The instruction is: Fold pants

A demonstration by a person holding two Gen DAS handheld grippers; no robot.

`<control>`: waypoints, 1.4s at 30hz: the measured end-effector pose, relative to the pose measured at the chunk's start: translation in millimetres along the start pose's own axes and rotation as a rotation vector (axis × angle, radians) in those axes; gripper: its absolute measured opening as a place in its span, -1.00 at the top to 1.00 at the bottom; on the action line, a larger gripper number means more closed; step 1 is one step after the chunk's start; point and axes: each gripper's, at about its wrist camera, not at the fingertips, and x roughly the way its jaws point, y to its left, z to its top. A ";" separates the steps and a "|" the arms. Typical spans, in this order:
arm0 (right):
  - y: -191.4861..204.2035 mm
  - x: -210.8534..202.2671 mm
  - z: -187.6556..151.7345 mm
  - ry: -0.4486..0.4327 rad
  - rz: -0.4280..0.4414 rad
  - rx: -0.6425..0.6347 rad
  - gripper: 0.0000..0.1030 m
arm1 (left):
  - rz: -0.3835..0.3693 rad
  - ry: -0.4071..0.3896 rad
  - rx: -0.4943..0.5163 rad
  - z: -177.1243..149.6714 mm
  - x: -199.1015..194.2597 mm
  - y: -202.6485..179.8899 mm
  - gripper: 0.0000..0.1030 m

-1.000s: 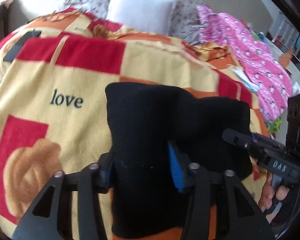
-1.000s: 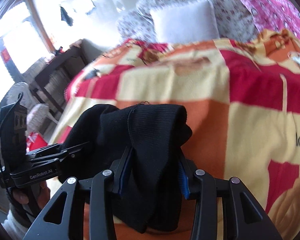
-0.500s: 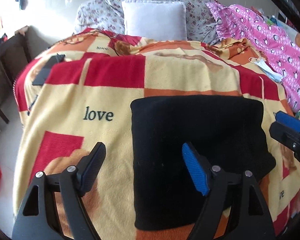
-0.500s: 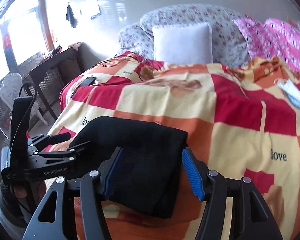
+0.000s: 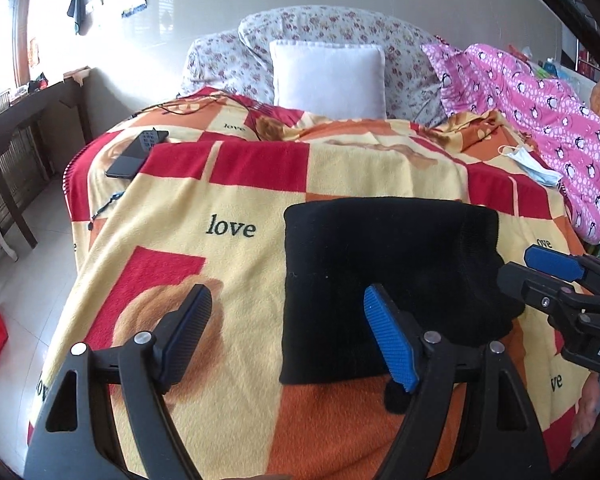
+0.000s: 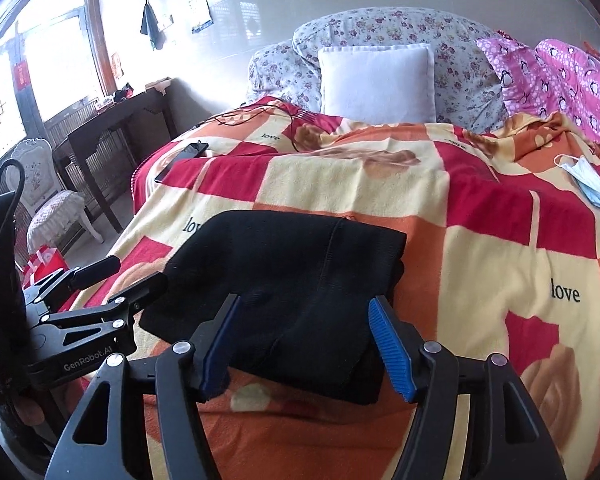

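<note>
The black pants (image 5: 384,272) lie folded into a flat rectangle on the checked red, orange and yellow blanket (image 5: 240,200); they also show in the right wrist view (image 6: 292,280). My left gripper (image 5: 286,332) is open and empty, held above the near left part of the pants. My right gripper (image 6: 302,338) is open and empty, above the near edge of the pants. Each gripper shows in the other's view, the right one (image 5: 560,280) at the pants' right side and the left one (image 6: 100,292) at their left side.
A black phone (image 5: 138,154) and a cable lie at the blanket's far left. A white pillow (image 5: 327,78) and floral cushions stand at the back. Pink bedding (image 5: 540,120) and a face mask (image 5: 534,166) lie right. A dark desk (image 6: 112,120) and chair stand left.
Both grippers were shut on the pants a second ago. They have opened, let the pants drop flat on the blanket, and pulled back and up.
</note>
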 end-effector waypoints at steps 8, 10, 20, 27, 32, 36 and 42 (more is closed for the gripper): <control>7.9 -10.3 -5.1 -0.013 -0.001 -0.007 -0.36 | 0.013 -0.024 0.000 -8.6 -15.9 -3.3 -0.53; 8.9 -11.0 -6.0 -0.011 -0.005 -0.011 -0.37 | 0.017 -0.030 -0.002 -9.9 -19.7 -3.4 -0.53; 12.7 -18.4 -10.8 -0.015 -0.008 -0.025 -0.44 | 0.031 -0.048 -0.005 -15.4 -29.9 -3.3 -0.53; 13.2 -18.9 -14.7 -0.002 -0.009 -0.024 -0.45 | 0.031 -0.047 -0.004 -16.2 -30.3 -3.3 -0.53; 13.1 -18.3 -14.8 0.001 -0.009 -0.026 -0.45 | 0.028 -0.048 -0.006 -17.0 -31.4 -3.6 -0.53; 13.0 -17.9 -14.6 0.004 -0.009 -0.025 -0.45 | 0.026 -0.045 -0.004 -17.3 -31.6 -4.3 -0.53; 10.5 -15.2 -15.4 0.012 -0.012 -0.021 -0.45 | 0.022 -0.042 -0.001 -17.8 -31.2 -7.0 -0.53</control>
